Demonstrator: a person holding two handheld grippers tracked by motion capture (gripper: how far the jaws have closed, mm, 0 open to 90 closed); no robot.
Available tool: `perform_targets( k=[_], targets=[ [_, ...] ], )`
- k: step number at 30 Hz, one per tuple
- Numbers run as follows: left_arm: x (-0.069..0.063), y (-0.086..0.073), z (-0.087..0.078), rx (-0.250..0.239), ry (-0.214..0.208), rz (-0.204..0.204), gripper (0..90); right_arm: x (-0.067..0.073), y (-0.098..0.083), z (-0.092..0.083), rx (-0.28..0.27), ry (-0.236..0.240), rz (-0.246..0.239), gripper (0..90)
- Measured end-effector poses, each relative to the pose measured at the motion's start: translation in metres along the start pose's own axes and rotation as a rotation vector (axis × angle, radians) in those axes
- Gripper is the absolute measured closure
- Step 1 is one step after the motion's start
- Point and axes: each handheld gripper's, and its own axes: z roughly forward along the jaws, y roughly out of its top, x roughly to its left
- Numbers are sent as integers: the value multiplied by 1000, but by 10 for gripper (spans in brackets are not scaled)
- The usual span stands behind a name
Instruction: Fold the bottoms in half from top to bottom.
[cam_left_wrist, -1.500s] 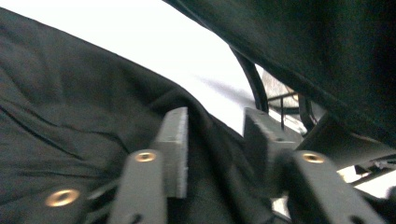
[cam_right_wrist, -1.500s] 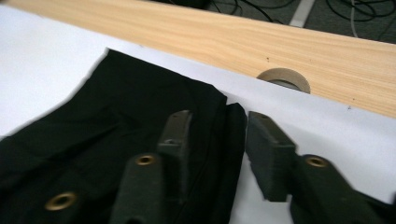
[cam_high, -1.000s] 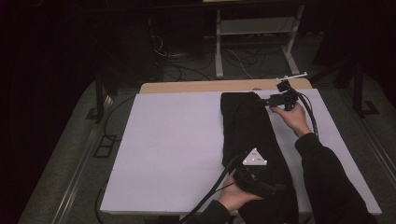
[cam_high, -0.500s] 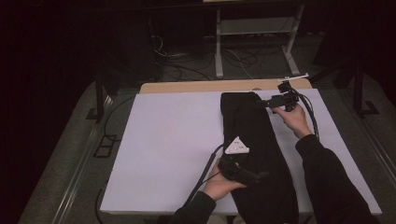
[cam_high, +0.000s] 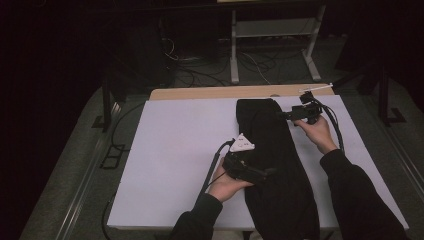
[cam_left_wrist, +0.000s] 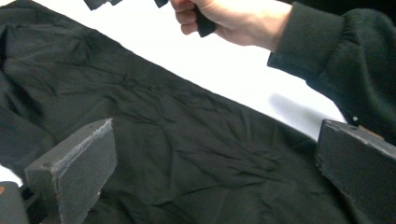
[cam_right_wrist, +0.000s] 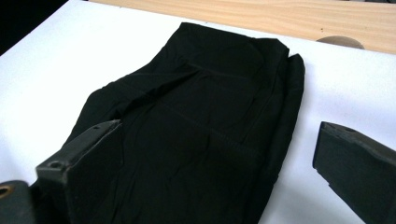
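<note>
Both jaws had just been opening and stood wide, nothing between them. The black trousers (cam_high: 272, 160) lay folded lengthwise along the bench (cam_high: 175, 150), the left hand-held gripper (cam_high: 265, 175) above mid-leg, the right hand-held gripper (cam_high: 286, 115) beside the waistband. One-layer pinches risked undoing the fold.

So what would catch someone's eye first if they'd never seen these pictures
A long black garment lies lengthwise down the right half of the white table cover, in stark contrast. The left gripper hovers open over its middle, and the right gripper sits open at its far end.
</note>
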Motion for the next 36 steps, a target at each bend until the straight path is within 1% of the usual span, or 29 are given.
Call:
perform_targets(
  k=[3,5,6,9,12,15,19,24,26,27,30,33,36],
  targets=[
    [7,1,-1,-7,4,-12,0,-1,-3,-1,1,4,1,17],
    [12,1,-1,-7,10,-17,0,-1,-5,-1,-7,-5,-13,18],
    [15,1,-1,-4,15,-15,0,-1,-6,-2,-10,-9,-18,18],
    [22,0,-1,0,35,-9,0,-1,-8,-3,-15,-1,-28,18],
    [29,0,-2,-4,47,-13,0,-1,-10,-3,-15,3,-25,18],
    [36,1,-2,8,60,-12,0,-1,-11,-4,-13,5,-24,17],
    [44,4,-4,24,65,-12,0,-1,-13,-4,-7,8,-25,17],
    [53,7,-5,15,69,-4,0,-1,-15,-3,0,16,-23,17],
    [57,7,-4,5,72,-17,0,-1,-16,-2,-1,21,-17,15],
    [59,7,-3,7,70,-18,0,-1,-17,-2,1,25,-16,14],
    [63,8,0,14,87,-6,0,-1,-19,-1,7,30,-19,12],
    [68,9,2,14,84,-9,0,0,-20,-1,7,33,-16,11],
    [73,11,2,14,92,-10,0,-1,-21,-1,4,34,-14,11]
  ],
)
